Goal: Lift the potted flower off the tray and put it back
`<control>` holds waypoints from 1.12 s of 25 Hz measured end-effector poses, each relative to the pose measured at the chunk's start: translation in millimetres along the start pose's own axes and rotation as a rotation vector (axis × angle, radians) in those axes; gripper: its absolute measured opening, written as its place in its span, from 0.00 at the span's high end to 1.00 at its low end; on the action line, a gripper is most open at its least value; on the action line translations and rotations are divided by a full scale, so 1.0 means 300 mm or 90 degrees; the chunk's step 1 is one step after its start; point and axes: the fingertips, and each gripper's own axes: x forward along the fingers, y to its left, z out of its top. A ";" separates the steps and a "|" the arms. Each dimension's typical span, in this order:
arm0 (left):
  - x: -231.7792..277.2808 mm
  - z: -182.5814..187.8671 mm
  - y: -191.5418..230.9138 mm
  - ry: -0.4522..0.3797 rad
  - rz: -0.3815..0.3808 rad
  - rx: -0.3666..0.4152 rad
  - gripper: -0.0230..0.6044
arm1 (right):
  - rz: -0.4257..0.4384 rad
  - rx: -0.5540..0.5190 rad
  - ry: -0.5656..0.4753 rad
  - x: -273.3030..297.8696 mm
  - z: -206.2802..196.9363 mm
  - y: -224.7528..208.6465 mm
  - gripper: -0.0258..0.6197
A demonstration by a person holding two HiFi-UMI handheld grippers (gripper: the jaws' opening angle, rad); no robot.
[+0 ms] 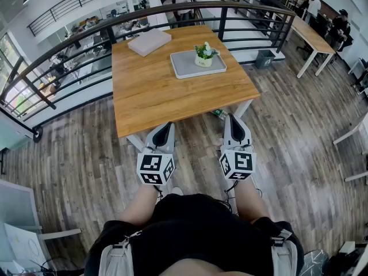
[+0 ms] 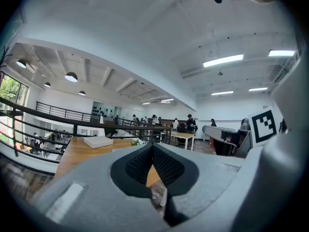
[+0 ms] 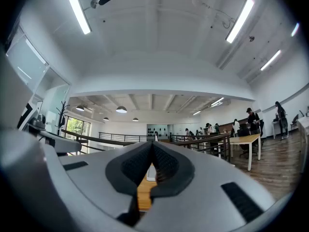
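Observation:
A small potted flower (image 1: 204, 54) in a pale pot stands on a grey tray (image 1: 185, 69) toward the far right of a wooden table (image 1: 161, 91). Both grippers are held side by side short of the table's near edge, well away from the pot. My left gripper (image 1: 164, 130) has its jaws together at the tips, nothing between them. My right gripper (image 1: 234, 125) is likewise shut and empty. In the left gripper view the flower (image 2: 137, 142) shows small above the jaws. The right gripper view shows only the table edge past the closed jaws.
A flat white box (image 1: 149, 41) lies at the table's far left. A dark curved railing (image 1: 138, 17) runs behind the table, with a drop beyond it. Another table (image 1: 310, 36) with people stands far right. A small bin (image 1: 264, 58) sits on the wood floor.

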 end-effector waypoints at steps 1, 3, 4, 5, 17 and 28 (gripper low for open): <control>0.000 -0.004 -0.004 0.002 0.000 0.000 0.94 | 0.000 0.001 0.000 -0.003 -0.001 -0.002 0.96; 0.001 -0.009 -0.011 0.005 -0.001 0.000 0.94 | -0.001 0.005 -0.002 -0.009 -0.002 -0.007 0.96; 0.002 -0.009 -0.014 0.005 -0.001 0.001 0.94 | -0.003 0.008 -0.004 -0.012 -0.002 -0.010 0.96; 0.004 -0.008 -0.017 0.006 -0.002 0.002 0.94 | -0.005 0.011 -0.006 -0.014 -0.002 -0.013 0.96; 0.063 -0.023 0.016 0.015 -0.013 0.005 0.94 | 0.003 0.014 0.007 0.048 -0.047 0.002 0.96; 0.149 -0.006 0.135 0.010 -0.034 -0.002 0.94 | -0.009 0.001 0.017 0.172 -0.064 0.048 0.96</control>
